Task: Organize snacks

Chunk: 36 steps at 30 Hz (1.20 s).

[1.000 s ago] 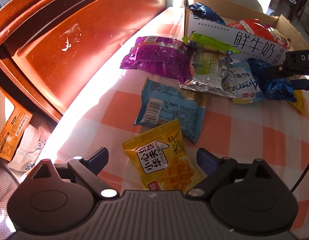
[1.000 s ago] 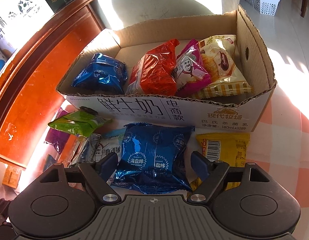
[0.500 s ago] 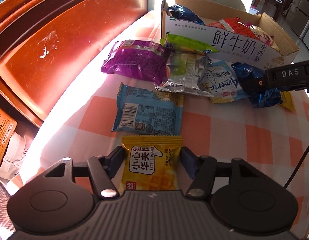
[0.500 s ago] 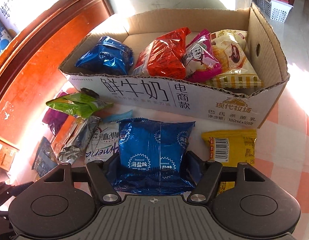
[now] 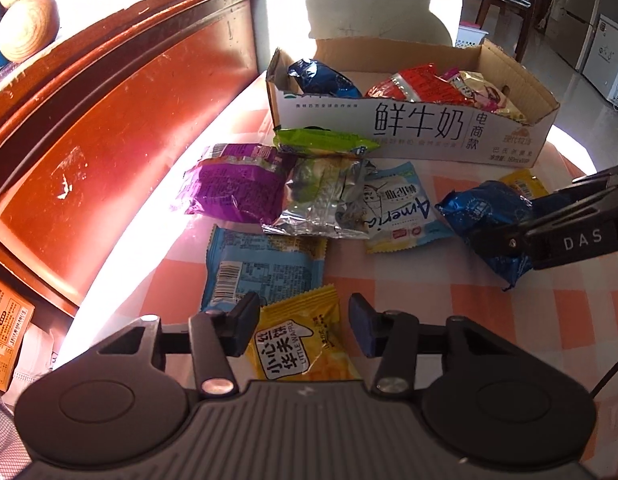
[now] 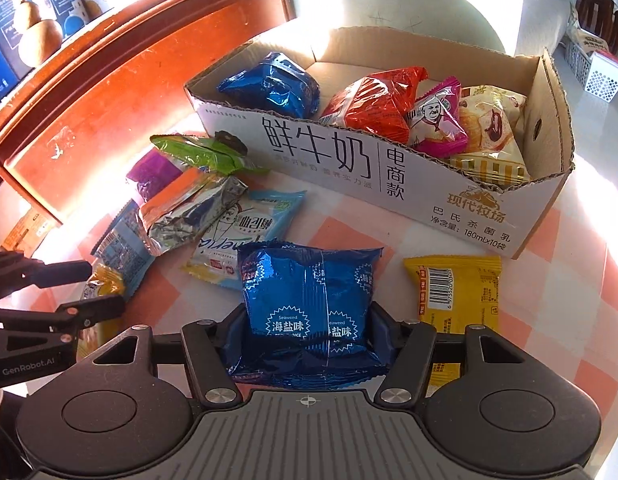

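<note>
Through your left wrist camera, your left gripper [image 5: 303, 328] is clamped on the yellow waffle pack [image 5: 301, 344], its jaws having just closed in on the pack's two sides. Just past it a light blue pack [image 5: 265, 266] lies barcode up on the checked surface [image 5: 409, 300], and beyond that come a purple pack [image 5: 233, 188], a crumpled silver pack [image 5: 329, 200] and a white-and-blue pack [image 5: 401, 212]. A green pack [image 5: 325, 142] leans against the front wall of the carton [image 5: 421, 128], which stands toward the surface's far edge and holds several packs. Off to the right your right gripper [image 5: 545, 216] pinches a dark blue pack [image 5: 489, 220]. Through your right wrist camera, your right gripper [image 6: 307, 332] has just been closing and its pads press on both sides of that dark blue pack [image 6: 309, 300], the foil bulging between them. A yellow pack [image 6: 457, 292] lies flat just beside it on the right, barcode up, in front of the carton [image 6: 389, 176]. Inside the carton sit a blue pack [image 6: 273, 84] at the left end, then a red pack [image 6: 373, 104], a pink pack [image 6: 437, 124] and a cream pack [image 6: 489, 120] toward the right end. Your left gripper [image 6: 89, 288] shows at the left, near the surface's left edge.
</note>
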Each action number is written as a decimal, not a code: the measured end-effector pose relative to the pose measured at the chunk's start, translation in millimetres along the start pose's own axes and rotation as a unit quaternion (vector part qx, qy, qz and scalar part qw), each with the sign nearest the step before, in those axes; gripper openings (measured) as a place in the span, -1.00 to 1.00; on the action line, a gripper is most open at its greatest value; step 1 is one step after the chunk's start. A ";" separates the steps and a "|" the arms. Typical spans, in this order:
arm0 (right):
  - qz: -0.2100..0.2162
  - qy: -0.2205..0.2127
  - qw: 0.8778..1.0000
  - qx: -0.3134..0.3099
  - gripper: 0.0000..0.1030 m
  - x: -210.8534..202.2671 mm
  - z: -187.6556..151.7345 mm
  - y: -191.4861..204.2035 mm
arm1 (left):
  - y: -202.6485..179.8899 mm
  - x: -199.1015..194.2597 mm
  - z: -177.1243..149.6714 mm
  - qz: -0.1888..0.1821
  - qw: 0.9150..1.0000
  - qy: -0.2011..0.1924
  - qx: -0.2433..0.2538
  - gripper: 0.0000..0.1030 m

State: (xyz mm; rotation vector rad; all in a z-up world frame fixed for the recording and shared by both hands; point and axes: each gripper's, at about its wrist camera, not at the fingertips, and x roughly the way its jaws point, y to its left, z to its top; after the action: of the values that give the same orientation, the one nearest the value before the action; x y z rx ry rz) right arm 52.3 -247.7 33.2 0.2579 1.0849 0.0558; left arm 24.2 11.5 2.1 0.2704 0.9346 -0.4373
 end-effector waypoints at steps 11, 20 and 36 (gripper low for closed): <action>0.006 0.002 1.000 -0.017 0.16 -6.7 -9.6 2.3 | 2.9 -0.5 5.9 -0.010 1.000 0.015 0.012 0.24; 0.017 0.023 0.999 -0.032 0.17 -3.1 -15.8 5.2 | 7.9 11.2 -6.5 -0.010 0.997 0.071 -0.008 0.63; 0.022 0.030 0.998 -0.046 0.19 -4.0 -18.2 9.0 | -8.6 15.4 -8.7 -0.022 0.999 0.043 0.011 0.10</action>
State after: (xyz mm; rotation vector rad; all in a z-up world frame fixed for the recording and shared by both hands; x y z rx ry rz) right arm 35.2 -236.4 30.7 0.1992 1.1333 0.1533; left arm 21.8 3.8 -15.9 0.2916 1.0225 -0.4796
